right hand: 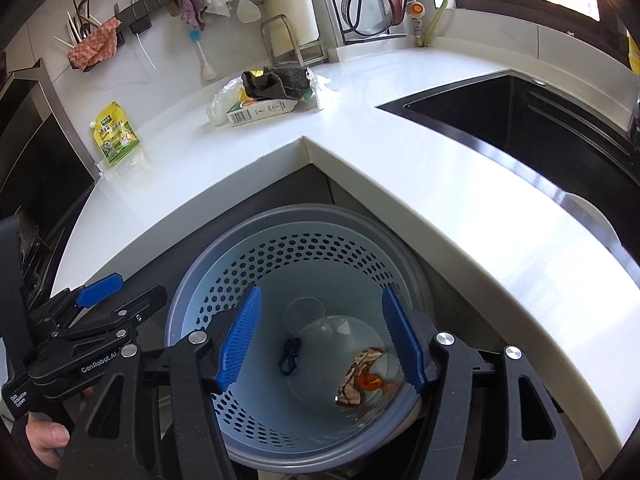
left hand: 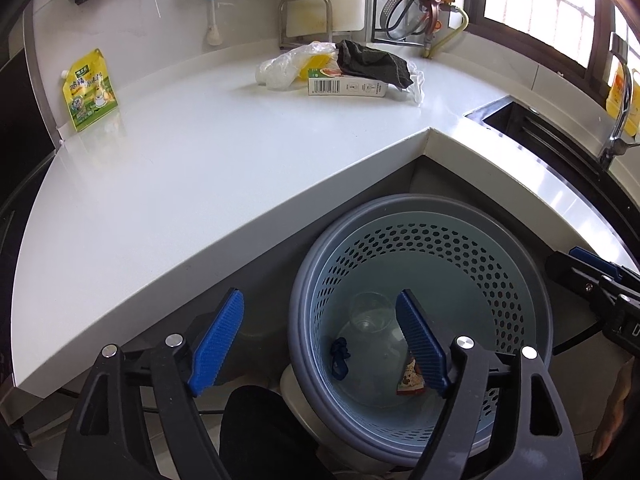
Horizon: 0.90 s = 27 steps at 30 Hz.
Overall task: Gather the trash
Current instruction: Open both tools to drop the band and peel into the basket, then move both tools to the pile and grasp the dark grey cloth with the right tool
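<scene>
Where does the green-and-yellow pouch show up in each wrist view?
Left wrist: pouch at far left, leaning on the wall at the counter's end.
Right wrist: pouch upper left, same spot.
Shared landmark: the barcoded carton farther right on the counter.

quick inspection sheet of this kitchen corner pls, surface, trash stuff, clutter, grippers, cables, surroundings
surface: white L-shaped countertop, mostly bare.
job's things: perforated blue bin on the floor in the inner corner holds a clear plastic cup, a blue string and a printed wrapper. On the counter: plastic bag, barcode carton, dark cloth.
clutter: yellow-green spout pouch leaning on the wall.
grippers: left gripper and right gripper both open above the bin, nothing between the pads.
cables: nothing seen on the counter; yellow hose at the back wall.
surroundings: black sink, pot-lid rack, hanging utensils, window.
</scene>
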Available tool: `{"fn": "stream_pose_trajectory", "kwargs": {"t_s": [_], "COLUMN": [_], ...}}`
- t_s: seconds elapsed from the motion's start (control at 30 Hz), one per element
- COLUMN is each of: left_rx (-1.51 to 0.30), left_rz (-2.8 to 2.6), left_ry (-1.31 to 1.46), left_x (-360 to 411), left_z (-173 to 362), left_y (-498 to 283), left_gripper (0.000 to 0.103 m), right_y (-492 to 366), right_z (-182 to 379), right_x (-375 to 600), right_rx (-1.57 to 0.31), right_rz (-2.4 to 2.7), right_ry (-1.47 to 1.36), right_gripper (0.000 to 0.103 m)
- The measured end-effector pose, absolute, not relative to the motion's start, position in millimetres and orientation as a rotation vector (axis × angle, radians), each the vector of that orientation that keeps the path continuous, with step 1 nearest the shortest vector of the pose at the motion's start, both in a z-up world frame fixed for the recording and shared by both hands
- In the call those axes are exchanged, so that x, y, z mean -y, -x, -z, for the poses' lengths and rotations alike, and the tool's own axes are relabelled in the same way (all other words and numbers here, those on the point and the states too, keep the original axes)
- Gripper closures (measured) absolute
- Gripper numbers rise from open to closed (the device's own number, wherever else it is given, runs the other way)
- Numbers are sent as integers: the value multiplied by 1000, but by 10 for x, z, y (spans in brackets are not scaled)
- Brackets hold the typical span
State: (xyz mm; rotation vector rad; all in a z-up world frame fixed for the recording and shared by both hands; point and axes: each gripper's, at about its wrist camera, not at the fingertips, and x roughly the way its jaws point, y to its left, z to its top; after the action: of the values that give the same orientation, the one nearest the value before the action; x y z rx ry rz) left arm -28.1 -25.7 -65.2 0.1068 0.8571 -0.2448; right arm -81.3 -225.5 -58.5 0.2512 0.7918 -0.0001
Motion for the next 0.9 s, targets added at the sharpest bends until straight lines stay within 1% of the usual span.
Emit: {"fn": "stream_pose_trajectory", "kwargs": {"t_s": [0.03,0.07,0.13,0.37,0.47,0.9], "left_rx": [-853,-845,-830,-769,-745,-717], "left_rz": [243,239,244,265,265,246], "left_ry": [-103,-99,-83,-73,-64,-53], "left_x": [234,215,182,164,139,109], "left_z": [619,582,510,269,189,102], "left_y": [275,274,277,327,335,22], "left_gripper": [26,26,24,23,20,18], "right_y": [835,855,866,883,876,623], "right_z": [549,517,463,301,245,312], "right_x": [2271,2286,2300,2244,2243,2337], "right_rx": [-778,-765,-758,-736,-719,-716], "right_rz": [7,9,24,15,1,6], "right_ry": [-257,-264,-258,-245,-255,-284], "right_gripper": [37,37,37,37,36,36]}}
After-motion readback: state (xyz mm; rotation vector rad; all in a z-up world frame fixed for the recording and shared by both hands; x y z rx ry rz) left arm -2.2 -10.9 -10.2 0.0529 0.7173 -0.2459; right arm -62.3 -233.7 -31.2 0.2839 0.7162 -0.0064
